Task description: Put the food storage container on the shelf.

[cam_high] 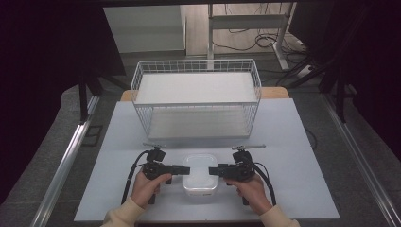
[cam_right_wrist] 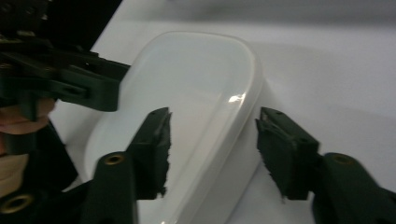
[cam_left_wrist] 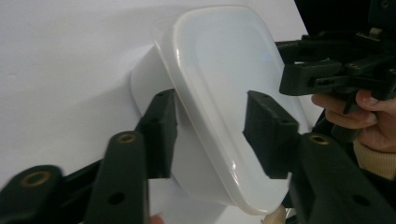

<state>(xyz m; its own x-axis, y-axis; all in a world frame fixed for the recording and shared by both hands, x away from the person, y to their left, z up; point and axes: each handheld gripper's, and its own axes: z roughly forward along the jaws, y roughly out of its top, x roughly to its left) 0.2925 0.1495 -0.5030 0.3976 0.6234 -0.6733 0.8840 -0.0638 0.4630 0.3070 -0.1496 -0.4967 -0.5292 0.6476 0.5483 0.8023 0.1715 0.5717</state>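
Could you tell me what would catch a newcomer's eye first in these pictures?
First, the white lidded container at the near middle of the white table, with the left gripper and the right gripper closing in on it from opposite sides, jaws open astride its rim. Next, the white wire basket standing behind it at the table's far edge.

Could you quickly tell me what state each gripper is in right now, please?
Left gripper: open, jaws straddling the rim of the white lidded box, not clamped.
Right gripper: open, jaws straddling the opposite rim.
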